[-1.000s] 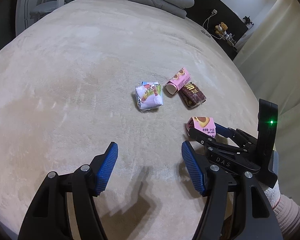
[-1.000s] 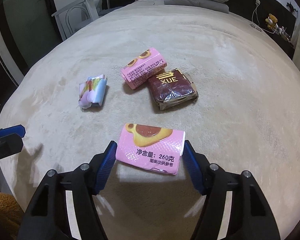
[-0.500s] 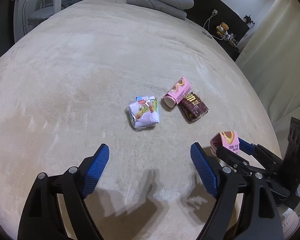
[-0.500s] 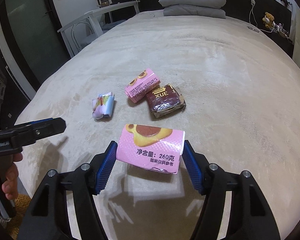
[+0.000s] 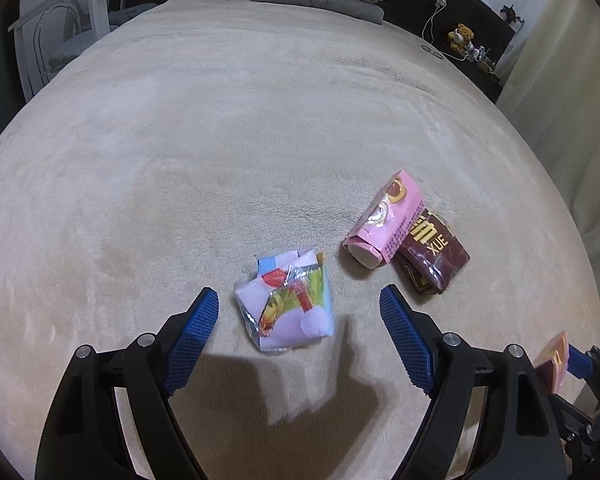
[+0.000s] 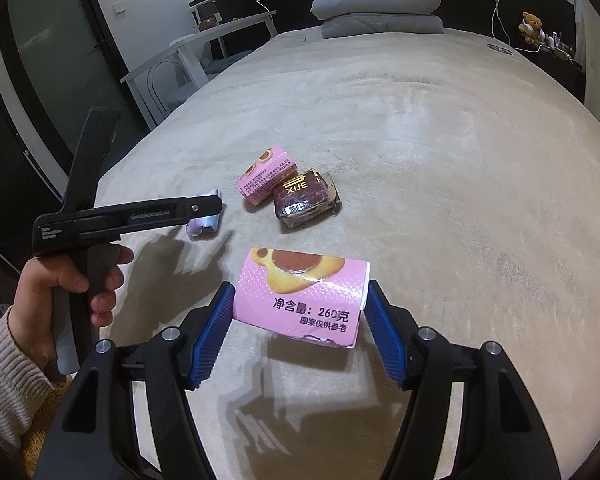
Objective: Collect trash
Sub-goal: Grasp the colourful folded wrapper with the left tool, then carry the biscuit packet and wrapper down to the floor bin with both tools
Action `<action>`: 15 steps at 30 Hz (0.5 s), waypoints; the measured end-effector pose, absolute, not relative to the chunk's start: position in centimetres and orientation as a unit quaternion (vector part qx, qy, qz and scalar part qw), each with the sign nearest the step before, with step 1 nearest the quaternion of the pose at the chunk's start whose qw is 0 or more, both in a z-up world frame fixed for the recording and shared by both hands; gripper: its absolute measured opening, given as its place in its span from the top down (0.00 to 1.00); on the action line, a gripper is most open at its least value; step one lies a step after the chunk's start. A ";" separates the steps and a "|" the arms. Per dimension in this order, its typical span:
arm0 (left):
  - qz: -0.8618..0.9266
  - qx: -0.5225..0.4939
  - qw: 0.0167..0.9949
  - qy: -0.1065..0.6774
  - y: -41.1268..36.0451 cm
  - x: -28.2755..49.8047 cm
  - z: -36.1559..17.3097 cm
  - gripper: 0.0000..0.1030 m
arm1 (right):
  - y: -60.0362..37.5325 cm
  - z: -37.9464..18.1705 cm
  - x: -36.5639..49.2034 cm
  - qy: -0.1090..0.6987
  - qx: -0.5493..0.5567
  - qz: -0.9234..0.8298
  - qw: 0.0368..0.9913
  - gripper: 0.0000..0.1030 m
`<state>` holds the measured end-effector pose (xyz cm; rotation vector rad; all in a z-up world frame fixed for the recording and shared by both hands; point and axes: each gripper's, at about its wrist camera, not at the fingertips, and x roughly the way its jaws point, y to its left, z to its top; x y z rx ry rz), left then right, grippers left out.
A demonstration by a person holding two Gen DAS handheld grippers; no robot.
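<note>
On the beige bed cover (image 5: 220, 140) lies a crumpled colourful wrapper (image 5: 288, 304). It sits between the blue fingertips of my left gripper (image 5: 298, 300), which is open wide and clear of it on both sides. To the right, a pink snack pack (image 5: 388, 220) leans on a brown pack (image 5: 432, 256). My right gripper (image 6: 300, 300) is shut on another pink snack pack (image 6: 304, 292) and holds it above the cover. In the right wrist view the left gripper (image 6: 204, 210), held by a hand (image 6: 60, 280), half hides the colourful wrapper (image 6: 204, 226).
Folded grey bedding (image 6: 380, 8) lies at the head of the bed. A white chair and desk (image 6: 188, 64) stand off the left side. A dark shelf with a teddy bear (image 5: 462, 36) and a pale curtain (image 5: 560, 80) are on the right.
My left gripper has opened wider and come up to the colourful wrapper, which now lies between its fingertips. My right gripper has pulled back and up, still holding the pink pack.
</note>
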<state>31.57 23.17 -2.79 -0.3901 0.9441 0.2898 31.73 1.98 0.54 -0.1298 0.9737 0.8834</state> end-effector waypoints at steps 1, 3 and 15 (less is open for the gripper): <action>0.141 -0.183 0.861 0.452 23.2 32.0 -3.0 0.24 | 1.9 0.5 31.9 0.454 -0.058 0.412 0.788 0.36; 0.150 -0.175 0.857 0.460 23.1 32.7 -3.6 0.35 | 1.7 0.4 32.0 0.455 -0.056 0.413 0.787 0.36; 0.156 -0.150 0.865 0.453 21.5 33.7 -3.3 0.56 | 1.4 0.5 32.5 0.466 -0.029 0.424 0.776 0.37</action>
